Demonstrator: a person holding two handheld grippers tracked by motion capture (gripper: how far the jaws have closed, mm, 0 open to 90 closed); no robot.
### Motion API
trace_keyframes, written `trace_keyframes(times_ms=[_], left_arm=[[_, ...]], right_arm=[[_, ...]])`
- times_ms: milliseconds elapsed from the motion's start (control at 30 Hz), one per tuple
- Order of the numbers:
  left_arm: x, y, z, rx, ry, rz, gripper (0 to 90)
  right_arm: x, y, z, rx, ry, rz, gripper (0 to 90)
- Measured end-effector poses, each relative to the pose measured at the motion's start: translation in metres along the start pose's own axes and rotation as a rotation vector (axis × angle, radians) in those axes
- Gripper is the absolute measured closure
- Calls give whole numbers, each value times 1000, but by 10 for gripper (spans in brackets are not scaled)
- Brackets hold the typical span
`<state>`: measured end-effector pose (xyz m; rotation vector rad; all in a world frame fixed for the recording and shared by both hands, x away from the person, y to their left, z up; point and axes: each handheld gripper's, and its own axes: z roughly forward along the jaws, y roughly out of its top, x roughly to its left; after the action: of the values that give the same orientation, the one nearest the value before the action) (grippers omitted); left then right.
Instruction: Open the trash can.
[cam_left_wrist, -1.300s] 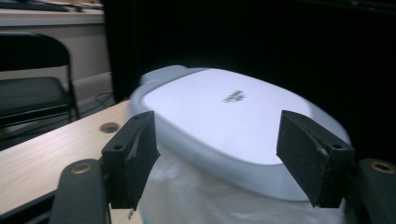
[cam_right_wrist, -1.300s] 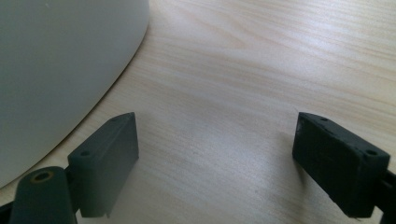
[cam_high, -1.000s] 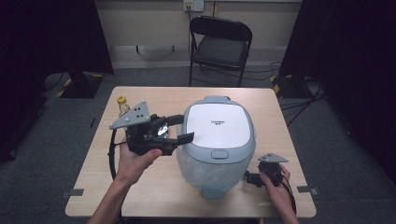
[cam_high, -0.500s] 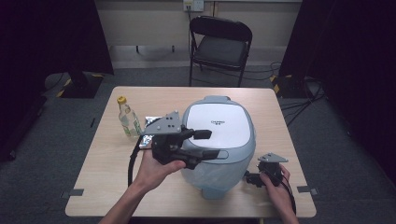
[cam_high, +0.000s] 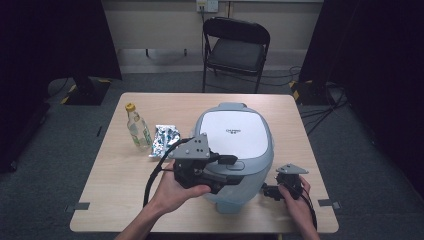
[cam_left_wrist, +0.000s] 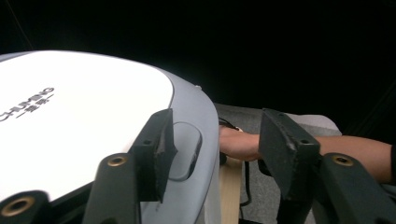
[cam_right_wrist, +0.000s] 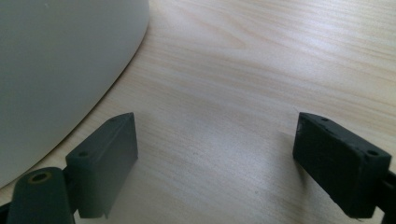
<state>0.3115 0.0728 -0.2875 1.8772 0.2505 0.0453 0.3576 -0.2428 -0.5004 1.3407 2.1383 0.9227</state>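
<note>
From above, the rice cooker (cam_high: 235, 150) sits right of centre on the pale wooden desk (cam_high: 115, 185), beside a glass bottle (cam_high: 137, 127) and a crinkled foil packet (cam_high: 165, 140). The left gripper (cam_left_wrist: 212, 149) view adds its glossy white lid and oval latch, its fingers apart and just closing, astride the rim. The right gripper (cam_right_wrist: 215, 158) view shows fingers wide apart over bare wood grain.

The rice cooker (cam_high: 234, 150) is grey with a white lid; the surface (cam_high: 115, 175) is pale wood grain; the bottle (cam_high: 137, 127) has a yellow cap.
</note>
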Motion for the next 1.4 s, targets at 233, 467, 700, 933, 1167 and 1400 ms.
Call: trace_keyframes(times_ms=[233, 467, 700, 933, 1167, 1400], left_arm=[[-3, 2, 2, 28, 1, 62, 470], [-3, 1, 2, 32, 1, 85, 498], [-1, 0, 2, 34, -3, 86, 510], [1, 0, 1, 20, -17, 57, 513], [2, 1, 1, 16, -14, 47, 519], [7, -5, -2, -37, 16, 10, 427]], right_arm=[[0, 0, 0, 0, 0, 0, 127], [0, 0, 0, 0, 0, 0, 127], [0, 0, 0, 0, 0, 0, 127], [0, 0, 0, -1, 0, 3, 127], [0, 0, 0, 0, 0, 3, 127], [0, 0, 0, -1, 0, 3, 127]])
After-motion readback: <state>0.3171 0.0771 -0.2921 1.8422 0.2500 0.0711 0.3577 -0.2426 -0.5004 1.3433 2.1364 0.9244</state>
